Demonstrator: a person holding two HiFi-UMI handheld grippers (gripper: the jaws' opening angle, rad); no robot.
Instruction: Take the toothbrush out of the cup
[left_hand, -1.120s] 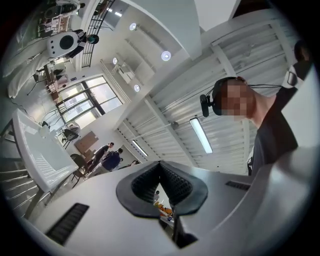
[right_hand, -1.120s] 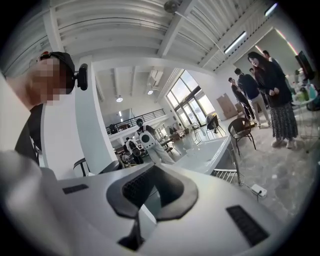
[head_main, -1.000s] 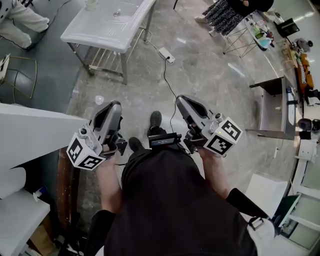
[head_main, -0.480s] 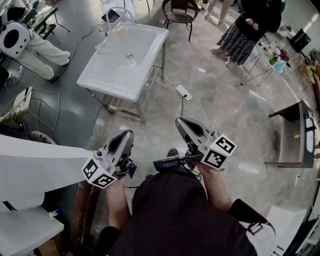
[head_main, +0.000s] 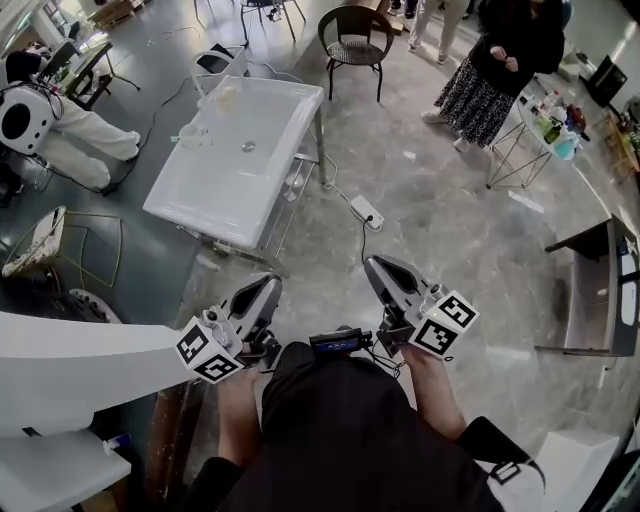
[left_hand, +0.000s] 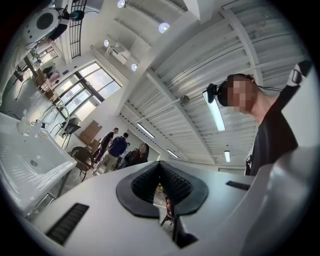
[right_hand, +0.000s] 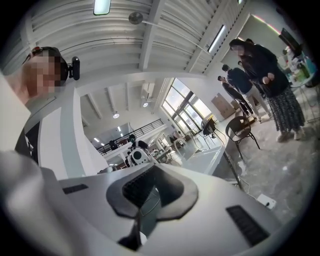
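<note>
In the head view a white sink table (head_main: 215, 185) stands ahead on the left. A small clear cup-like thing (head_main: 190, 136) sits near its left rim; it is too small to make out a toothbrush in it. My left gripper (head_main: 266, 290) and right gripper (head_main: 379, 268) are held close to my body, well short of the table, both shut and empty. The left gripper view shows the left gripper (left_hand: 161, 170) with its pads together and the sink table (left_hand: 30, 160) off to the left. In the right gripper view the right gripper (right_hand: 149, 187) is likewise shut on nothing.
A power strip (head_main: 366, 212) and its cable lie on the floor between me and the table. A dark chair (head_main: 352, 35) and a standing person (head_main: 492, 70) are beyond. A dark shelf unit (head_main: 590, 290) stands at right, a white surface (head_main: 80, 365) at near left.
The sink table has come fully into the head view, along with the chair beyond it. Both grippers stay shut and sit slightly lower in the picture, the left one further right.
</note>
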